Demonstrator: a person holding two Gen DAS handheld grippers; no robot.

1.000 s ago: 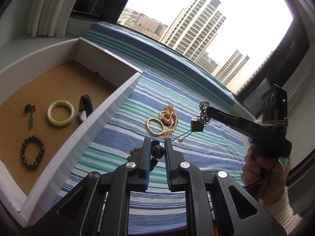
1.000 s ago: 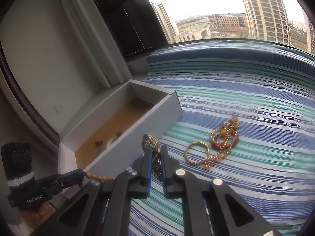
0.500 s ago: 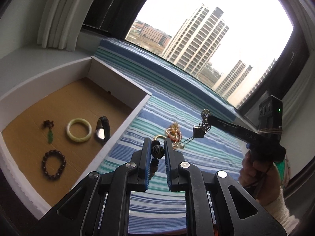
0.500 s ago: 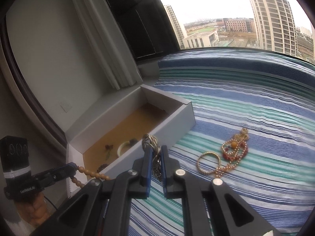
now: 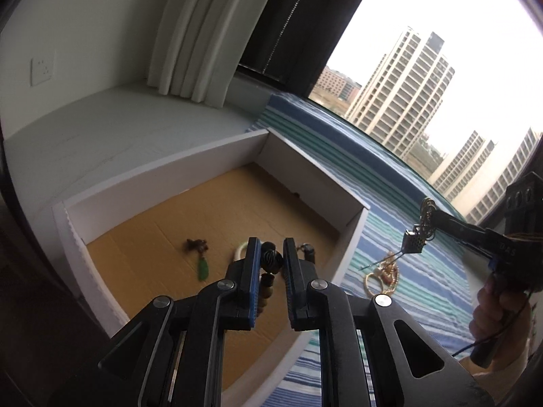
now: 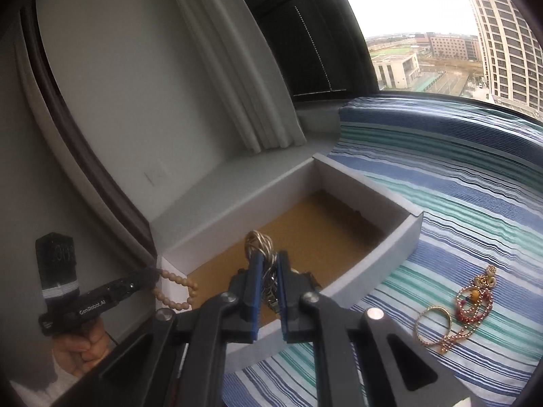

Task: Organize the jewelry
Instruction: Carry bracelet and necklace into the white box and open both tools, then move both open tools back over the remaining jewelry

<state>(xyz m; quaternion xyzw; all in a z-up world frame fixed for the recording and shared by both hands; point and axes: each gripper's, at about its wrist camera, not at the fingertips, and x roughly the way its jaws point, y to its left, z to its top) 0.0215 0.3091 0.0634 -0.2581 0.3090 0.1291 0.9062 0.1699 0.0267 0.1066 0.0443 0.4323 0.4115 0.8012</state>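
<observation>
My left gripper (image 5: 269, 264) is shut on a beaded bracelet (image 5: 270, 260) with a dark carved bead, held over the white box (image 5: 163, 183); its tan beads (image 6: 176, 286) hang at the box's near corner in the right wrist view. My right gripper (image 6: 269, 268) is shut on a silver chain necklace (image 6: 259, 244), held above the box's near wall; its square pendant (image 5: 414, 242) dangles in the left wrist view. A gold bangle (image 6: 434, 325) and a red-and-gold bead necklace (image 6: 473, 305) lie on the striped cloth (image 6: 475, 203).
In the box lie a green pendant (image 5: 203, 268), a pale jade bangle (image 5: 240, 252) partly hidden by my fingers, and a dark item (image 5: 309, 251). White curtains (image 5: 200, 34) and a wall stand behind the box. A window sits beyond the cloth.
Both grippers have swung left towards the box with their jewelry still held. The left gripper is now over the box interior; the right one is above its near wall.
</observation>
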